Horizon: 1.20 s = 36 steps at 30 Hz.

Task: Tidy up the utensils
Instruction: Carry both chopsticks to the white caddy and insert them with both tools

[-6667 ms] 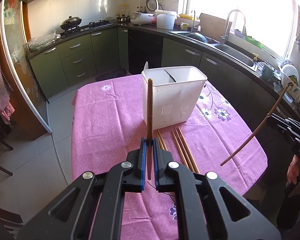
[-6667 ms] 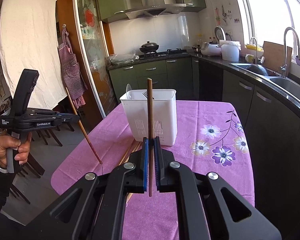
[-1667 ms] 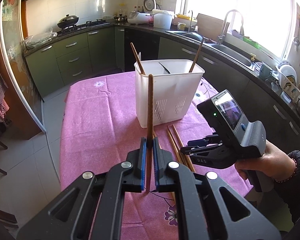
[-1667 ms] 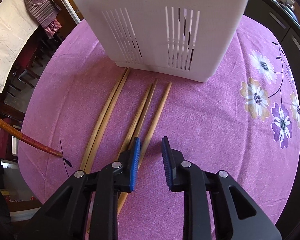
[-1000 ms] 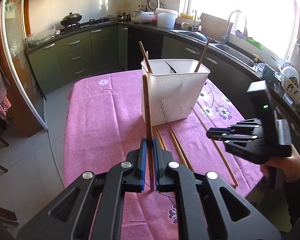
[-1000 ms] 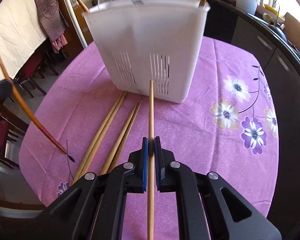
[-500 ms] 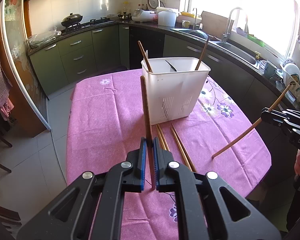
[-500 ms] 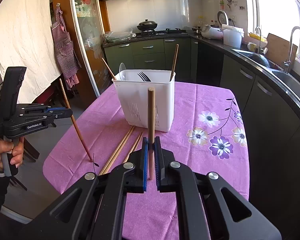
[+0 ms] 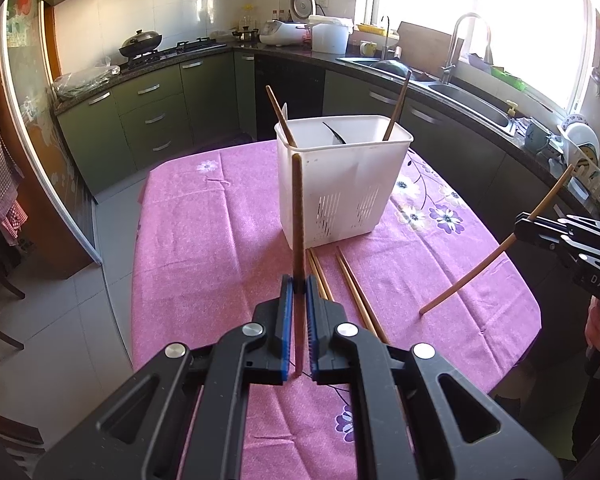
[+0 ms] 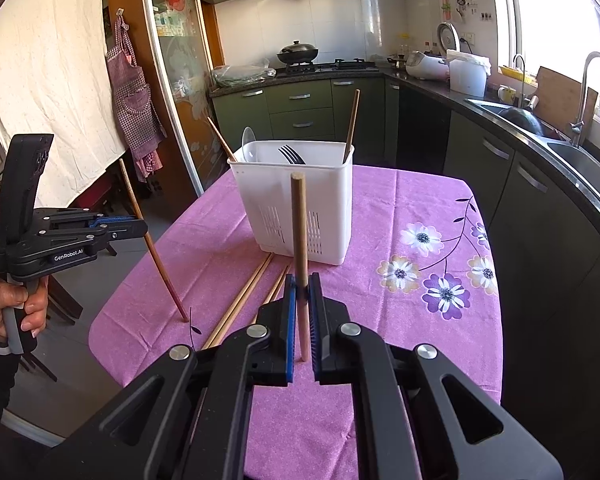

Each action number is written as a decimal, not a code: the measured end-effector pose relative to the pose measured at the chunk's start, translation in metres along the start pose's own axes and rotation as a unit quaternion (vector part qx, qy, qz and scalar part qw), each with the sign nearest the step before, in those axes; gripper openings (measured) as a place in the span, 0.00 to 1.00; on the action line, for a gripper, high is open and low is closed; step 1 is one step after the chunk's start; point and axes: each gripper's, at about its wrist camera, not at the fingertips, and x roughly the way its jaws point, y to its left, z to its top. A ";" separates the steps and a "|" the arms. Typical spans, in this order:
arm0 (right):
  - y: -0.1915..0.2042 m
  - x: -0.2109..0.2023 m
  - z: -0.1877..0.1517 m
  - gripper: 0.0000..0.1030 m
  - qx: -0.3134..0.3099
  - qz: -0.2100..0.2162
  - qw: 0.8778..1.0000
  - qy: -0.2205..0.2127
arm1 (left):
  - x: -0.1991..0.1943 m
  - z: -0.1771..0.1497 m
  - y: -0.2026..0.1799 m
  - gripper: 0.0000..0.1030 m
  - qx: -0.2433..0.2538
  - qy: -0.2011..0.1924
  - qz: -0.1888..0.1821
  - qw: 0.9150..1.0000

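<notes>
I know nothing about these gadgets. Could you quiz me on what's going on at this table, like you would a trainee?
1. True or false: both the left tongs and the right tongs grip a chopstick.
2. How many chopsticks already stand in the white holder? A) none B) two C) five
3. Fill in: the loose chopsticks lie on a ____ tablecloth.

Key: 1 true; 2 B; 3 pink.
</notes>
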 end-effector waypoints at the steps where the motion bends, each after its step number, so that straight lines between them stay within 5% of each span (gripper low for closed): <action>1: 0.000 0.000 0.000 0.07 -0.001 0.000 1.000 0.000 | 0.000 0.000 0.000 0.06 0.001 0.000 0.000 1.000; 21: 0.007 -0.010 0.016 0.07 -0.013 0.015 1.000 -0.012 | -0.021 0.022 -0.002 0.06 0.007 -0.022 -0.009 1.000; 29: 0.013 -0.040 0.068 0.07 -0.031 0.016 0.998 -0.051 | -0.057 0.068 -0.017 0.06 0.020 -0.056 -0.041 0.997; 36: 0.008 -0.066 0.140 0.07 -0.031 0.021 0.993 -0.109 | -0.090 0.122 -0.027 0.06 0.028 -0.130 -0.048 0.990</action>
